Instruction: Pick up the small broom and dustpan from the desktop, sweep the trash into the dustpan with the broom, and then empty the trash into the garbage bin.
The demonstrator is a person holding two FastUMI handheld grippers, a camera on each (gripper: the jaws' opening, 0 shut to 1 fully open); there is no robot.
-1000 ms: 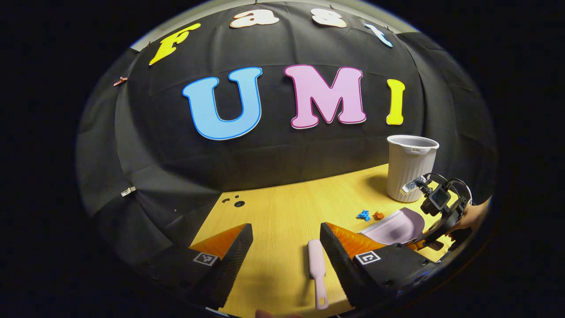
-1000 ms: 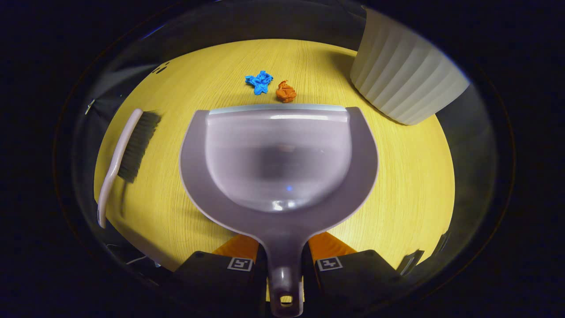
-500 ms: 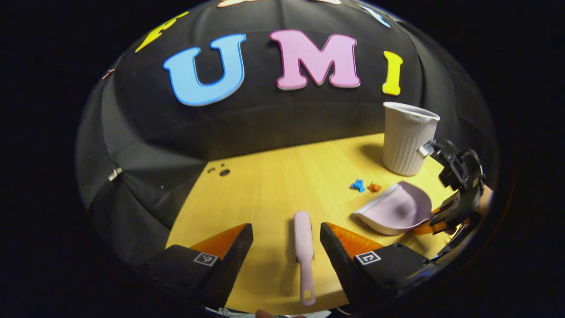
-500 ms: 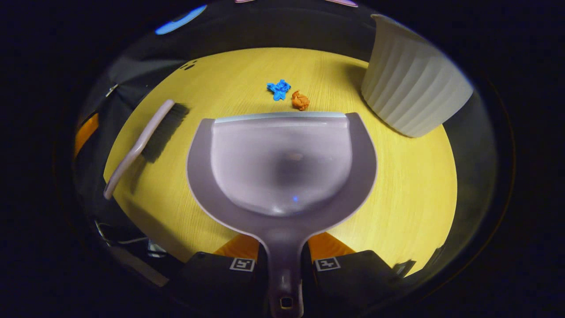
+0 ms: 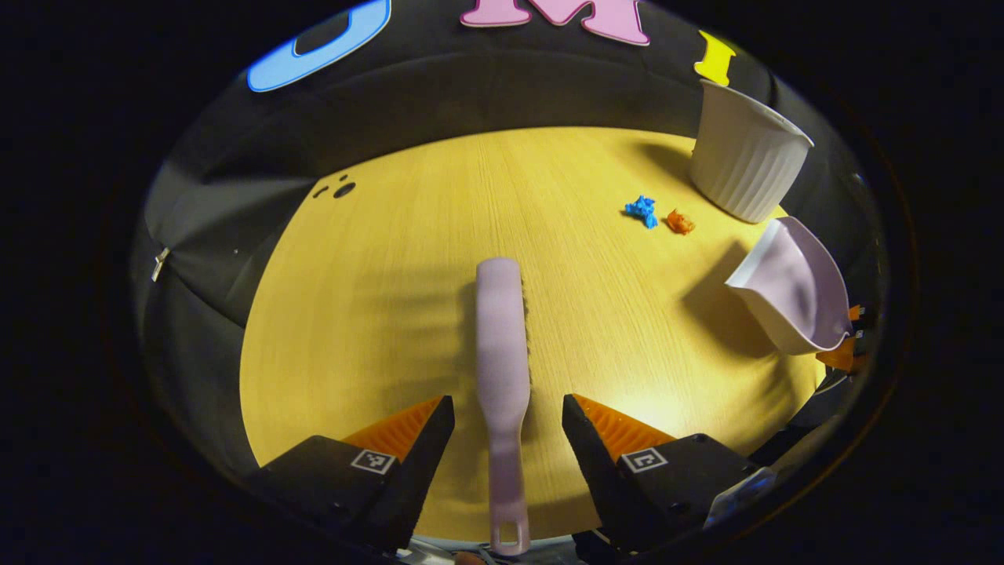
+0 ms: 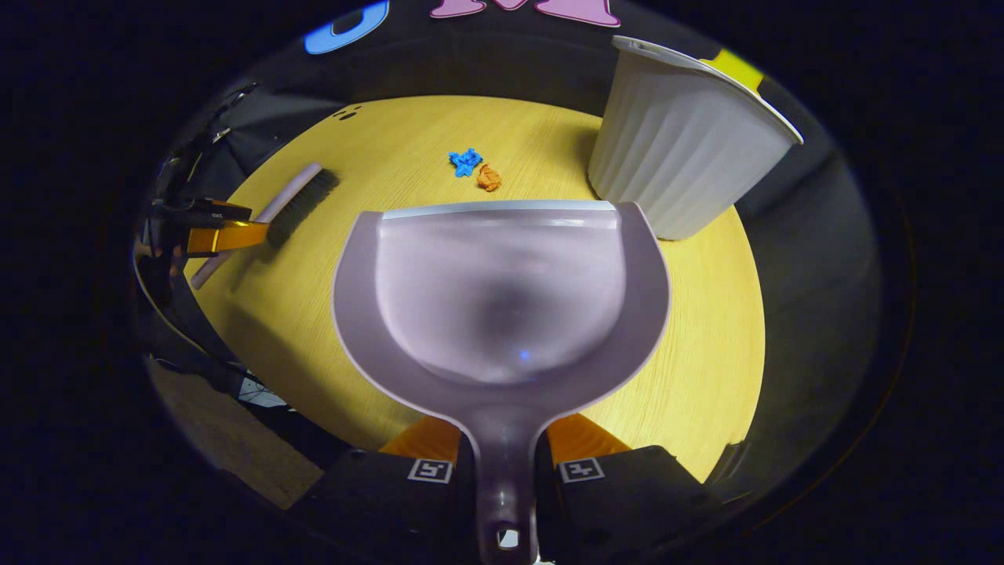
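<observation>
A small pink broom (image 5: 502, 369) lies on the yellow desktop (image 5: 408, 259), its handle running between the spread fingers of my left gripper (image 5: 508, 420), which is open and hovers around it. My right gripper (image 6: 503, 471) is shut on the handle of the lilac dustpan (image 6: 502, 290), held lifted above the desk; the dustpan (image 5: 792, 286) also shows at the right in the left gripper view. Blue trash (image 6: 465, 161) and orange trash (image 6: 489, 178) lie just beyond the pan's front lip, near the white ribbed garbage bin (image 6: 674, 157). The broom (image 6: 274, 216) and the left gripper (image 6: 204, 231) sit at the left.
The garbage bin (image 5: 745, 153) stands at the desk's far right corner by the black cloth wall. Small dark holes (image 5: 337, 190) mark the far left of the desk. The desk's near edge drops off at the lower left, with floor and cables (image 6: 251, 388) below.
My left gripper has tilted down and moved forward over the broom, so the handle now lies between its fingers. My right gripper has raised the dustpan higher off the desk.
</observation>
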